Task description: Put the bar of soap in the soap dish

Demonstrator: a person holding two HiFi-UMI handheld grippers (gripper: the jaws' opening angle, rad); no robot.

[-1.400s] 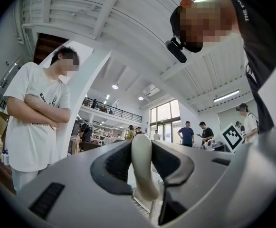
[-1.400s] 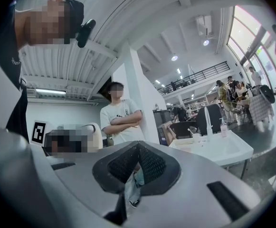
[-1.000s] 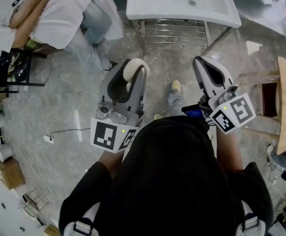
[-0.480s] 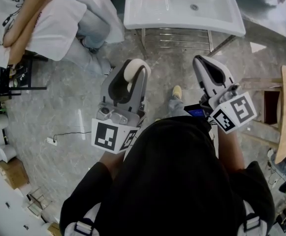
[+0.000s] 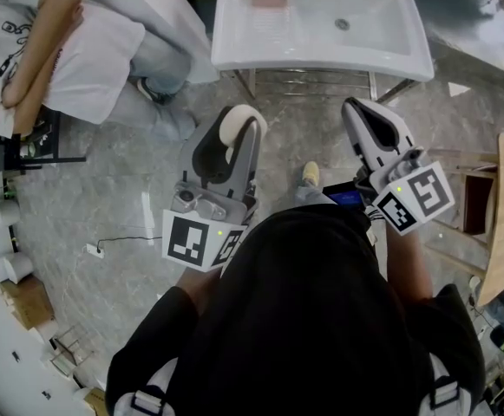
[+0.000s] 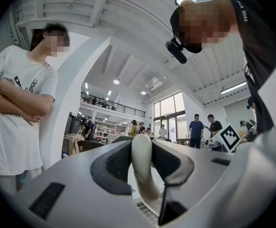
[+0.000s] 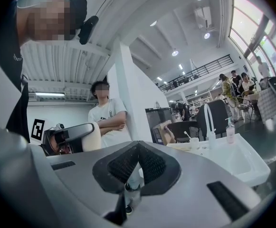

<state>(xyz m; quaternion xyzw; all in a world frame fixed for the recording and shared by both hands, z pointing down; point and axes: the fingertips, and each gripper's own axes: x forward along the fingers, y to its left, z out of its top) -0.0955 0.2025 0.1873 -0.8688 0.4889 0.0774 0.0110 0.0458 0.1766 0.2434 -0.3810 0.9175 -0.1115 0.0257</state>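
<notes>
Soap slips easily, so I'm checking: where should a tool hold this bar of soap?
Grip the bar of soap across its two broad flat faces, near the middle, coming in along its thin edge. The left tool holds it that way: pads flat on the wide sides, rounded end past the tips.

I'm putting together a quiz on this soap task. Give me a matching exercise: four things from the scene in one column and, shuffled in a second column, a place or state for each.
Things
1. bar of soap
2. right gripper
3. sink
4. bystander in a white T-shirt

Places or states
A. arms folded
B. shut, nothing between the jaws
C. on a metal frame, ahead of both grippers
D. clamped in the left gripper

Pairs: 1-D, 2-B, 3-C, 4-A
</notes>
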